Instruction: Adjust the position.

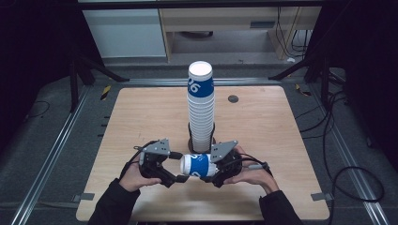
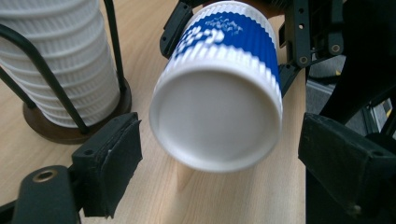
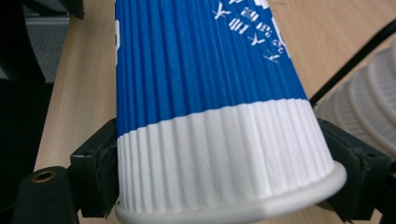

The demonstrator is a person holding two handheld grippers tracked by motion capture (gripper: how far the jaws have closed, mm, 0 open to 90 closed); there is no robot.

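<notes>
A blue and white ribbed paper cup (image 1: 199, 165) lies level above the table front, its base toward the left. My right gripper (image 1: 214, 168) is shut on the cup (image 3: 210, 93) near its rim, with both pads against the white band. My left gripper (image 1: 180, 167) is open. Its pads stand apart on either side of the cup's white base (image 2: 219, 107) without touching it. Behind the cup, a tall stack of the same cups (image 1: 201, 108) stands upside down in a black wire holder (image 1: 191, 136) on a round wooden foot.
The wooden table (image 1: 141, 117) has a small dark round cap (image 1: 233, 99) near its back edge. The stack (image 2: 60, 60) is close behind the left gripper's jaws, and its edge (image 3: 369, 107) lies beside the right gripper. Cables and stand legs lie on the floor around.
</notes>
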